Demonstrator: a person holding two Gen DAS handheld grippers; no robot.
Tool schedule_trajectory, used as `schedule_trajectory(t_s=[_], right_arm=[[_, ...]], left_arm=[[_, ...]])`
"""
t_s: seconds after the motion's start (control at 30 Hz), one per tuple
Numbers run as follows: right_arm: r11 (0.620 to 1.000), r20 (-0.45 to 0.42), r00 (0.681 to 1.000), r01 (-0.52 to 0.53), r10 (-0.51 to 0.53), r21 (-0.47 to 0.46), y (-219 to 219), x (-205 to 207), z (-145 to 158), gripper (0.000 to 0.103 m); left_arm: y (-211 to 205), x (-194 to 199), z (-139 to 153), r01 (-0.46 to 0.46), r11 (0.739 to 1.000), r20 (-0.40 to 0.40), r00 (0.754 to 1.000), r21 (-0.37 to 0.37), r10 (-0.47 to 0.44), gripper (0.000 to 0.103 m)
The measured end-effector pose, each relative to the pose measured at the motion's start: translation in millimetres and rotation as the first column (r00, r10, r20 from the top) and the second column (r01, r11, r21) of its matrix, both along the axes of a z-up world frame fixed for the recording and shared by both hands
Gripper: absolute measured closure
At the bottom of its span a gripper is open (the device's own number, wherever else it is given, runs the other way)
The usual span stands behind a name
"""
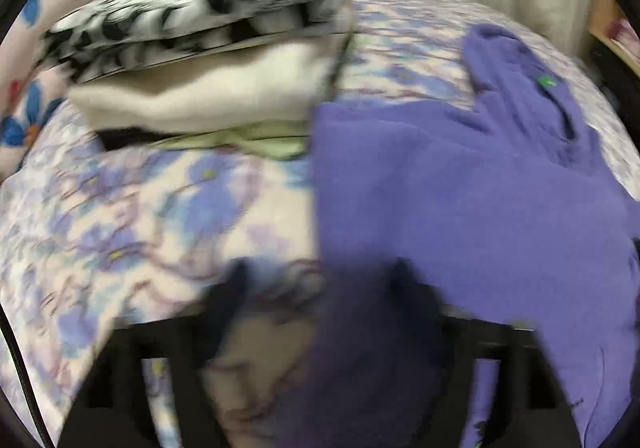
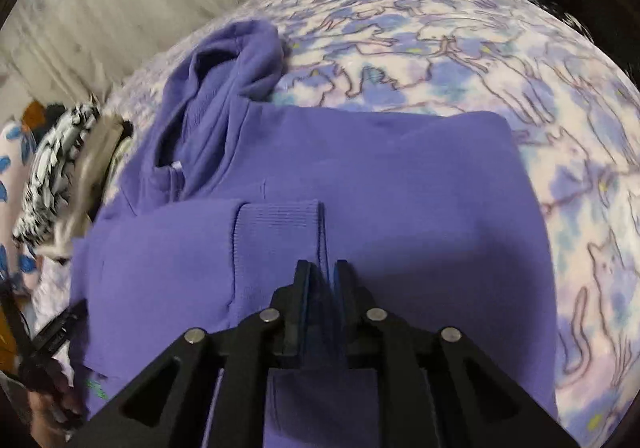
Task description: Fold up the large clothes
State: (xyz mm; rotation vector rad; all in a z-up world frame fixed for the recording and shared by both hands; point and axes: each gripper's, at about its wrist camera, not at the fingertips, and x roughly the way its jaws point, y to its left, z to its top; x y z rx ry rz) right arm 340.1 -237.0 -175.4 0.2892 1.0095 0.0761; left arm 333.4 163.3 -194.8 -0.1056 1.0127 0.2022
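Purple hoodie (image 2: 400,184) lies spread on the bed, over a fleece blanket (image 2: 480,60) printed with blue flowers and outlined cats. Hood (image 2: 236,60) bunched at the far end, toward the pale curtain. One sleeve is drawn across the body, its ribbed cuff (image 2: 276,236) lying on the chest panel: judged a fold already begun, sleeves in first so the body can be halved cleanly afterwards.

Right gripper (image 2: 323,272): jaws nearly together, a thin ridge of purple cloth rising between the blue pads just beside the cuff. Reads as pinching the sleeve fabric, though whether the pads truly press on it or have just slackened is hard to settle from this angle. Placement at the cuff edge makes sense, since it gives control of the sleeve's free end.

Left gripper (image 1: 320,288): heavily blurred in its own view; fingers stand wide apart, straddling the hoodie's near edge where it meets the blanket. Released, nothing held.

Left of the hoodie, touching or nearly touching its edge: a stack of folded clothes (image 1: 200,60), black-and-white patterned piece on top, cream below, green and black at the bottom. Probably finished items kept aside so the working area stays free.

A small green mark (image 1: 545,81) shows near the hoodie's neckline.
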Motion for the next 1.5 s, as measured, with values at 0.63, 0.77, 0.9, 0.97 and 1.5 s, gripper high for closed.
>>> schedule_trajectory(t_s=[0.63,0.77,0.9,0.97,1.5], right_arm=[[0.961,0.105,0.959,-0.271,0.265,0.051,128.3,-30.5,19.5,0.070],[0.963,0.058,0.964,-0.263,0.260,0.055,115.8,-25.0,-7.5,0.076],[0.983,0.072,0.980,-0.183,0.184,-0.021,68.6,-30.7,-3.9,0.095],[0.983,0.068,0.981,-0.182,0.179,0.031,41.6,-35.6,-7.9,0.103],[0.997,0.075,0.994,-0.074,0.074,-0.003,15.9,-90.5,18.5,0.088]], left_arm=[[-114.2,-31.0,45.3,0.287,0.958,0.188,0.940,0.007,-0.283,0.028],[-107.0,-20.1,0.5,0.251,0.968,0.067,0.966,0.019,-0.251,0.023],[-85.4,-19.6,0.1,0.242,0.968,0.084,0.968,-0.064,-0.237,0.013],[-84.7,-22.6,0.9,0.263,0.963,0.086,0.963,-0.066,-0.257,0.012],[-71.1,-57.9,27.2,0.216,0.974,0.065,0.975,-0.066,-0.212,0.012]])
